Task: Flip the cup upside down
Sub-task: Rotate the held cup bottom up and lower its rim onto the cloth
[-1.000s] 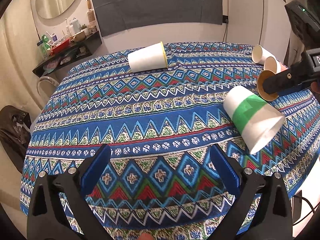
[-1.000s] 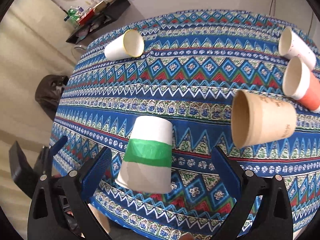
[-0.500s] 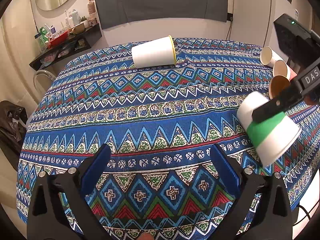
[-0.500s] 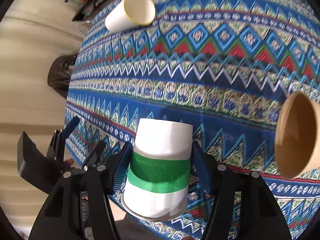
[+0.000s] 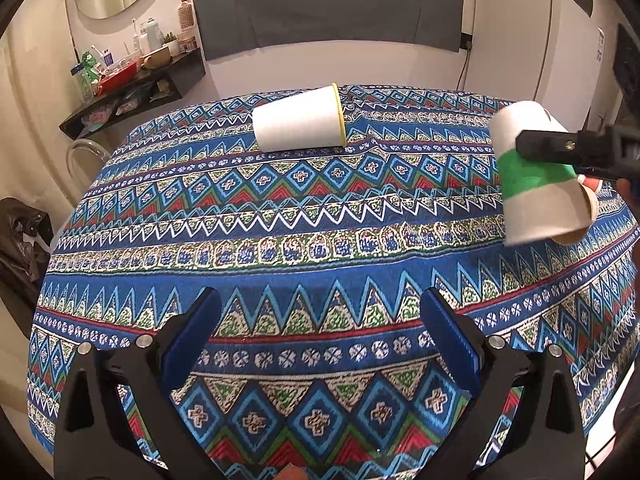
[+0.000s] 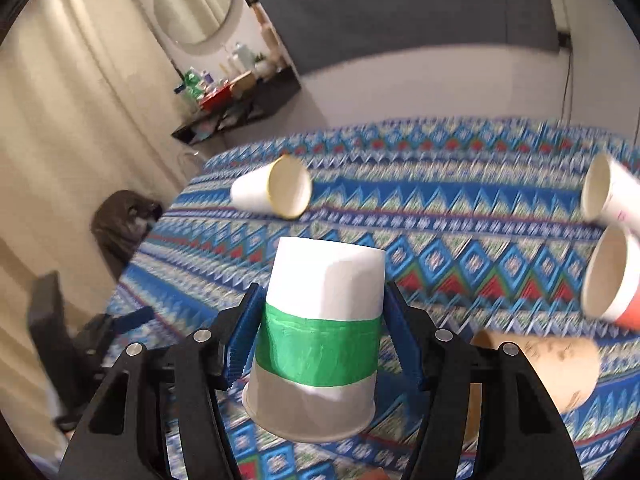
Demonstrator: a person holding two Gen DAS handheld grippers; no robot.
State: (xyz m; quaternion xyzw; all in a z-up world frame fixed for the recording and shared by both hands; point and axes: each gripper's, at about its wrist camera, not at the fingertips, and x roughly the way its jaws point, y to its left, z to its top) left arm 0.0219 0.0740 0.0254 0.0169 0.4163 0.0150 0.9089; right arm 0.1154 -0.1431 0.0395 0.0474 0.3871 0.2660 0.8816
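A white paper cup with a green band [image 6: 320, 344] is held between the blue pads of my right gripper [image 6: 322, 336], base pointing forward, mouth toward the camera. It is lifted above the patterned tablecloth [image 6: 460, 248]. In the left wrist view the same cup [image 5: 536, 176] hangs at the right, tilted, with the right gripper's black finger [image 5: 560, 148] across it. My left gripper [image 5: 320, 340] is open and empty, low over the near part of the cloth [image 5: 280, 220].
A plain white cup [image 5: 298, 124] lies on its side at the far middle of the table, also in the right wrist view [image 6: 276, 194]. A brown cup [image 6: 552, 372], an orange-white cup [image 6: 612, 280] and a white cup [image 6: 608, 196] lie at the right.
My right gripper closed on the green-banded cup, lifted it off the cloth and tilted upward. The left gripper stayed open and shifted only slightly.
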